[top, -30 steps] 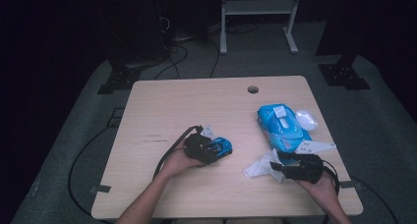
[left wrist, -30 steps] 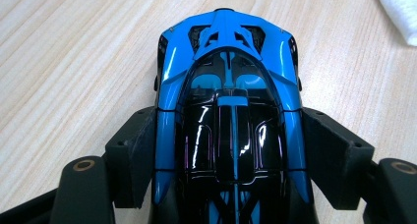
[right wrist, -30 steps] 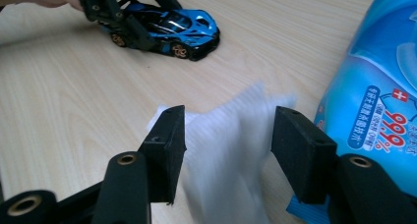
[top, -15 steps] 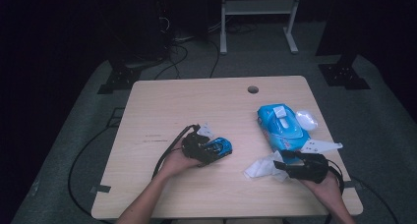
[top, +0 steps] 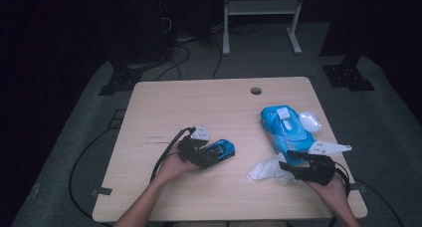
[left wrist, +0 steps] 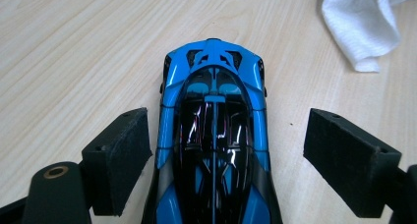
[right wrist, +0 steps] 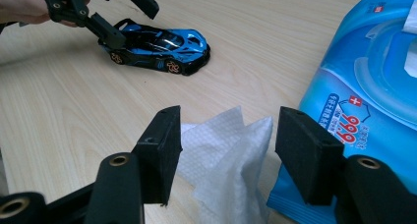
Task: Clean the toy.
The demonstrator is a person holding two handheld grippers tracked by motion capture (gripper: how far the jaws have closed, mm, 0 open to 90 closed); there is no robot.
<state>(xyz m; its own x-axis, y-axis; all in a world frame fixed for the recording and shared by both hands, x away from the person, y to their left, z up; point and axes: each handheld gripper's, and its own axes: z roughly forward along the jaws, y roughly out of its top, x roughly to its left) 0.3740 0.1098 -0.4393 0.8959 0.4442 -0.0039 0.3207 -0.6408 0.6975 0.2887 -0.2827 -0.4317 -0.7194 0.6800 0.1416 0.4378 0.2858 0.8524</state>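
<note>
In the high view, the person's left forearm entered from the bottom edge and angled up and to the right, with the hand wrapped around the rear of the left gripper (top: 215, 153) near the middle of the table (top: 199, 102). The gripper lay low and nearly level over the wood, pointing to the right. Its jaws had just been opening. In the left gripper view they stood apart on either side of the blue toy car (left wrist: 214, 135), with a clear gap between each pad and the car's flanks. The car rested on its wheels on the table, nose pointing away from the gripper.

The right forearm came up from the lower right corner. The right gripper (top: 291, 166) was held low and aimed left, just beside the near end of the blue wipes pack (top: 286, 130). Its jaws had likewise been opening. In the right gripper view they bracketed the crumpled white wipe (right wrist: 226, 155) without pressing on it. The wipe lay on the table, touching the pack's edge.
</note>
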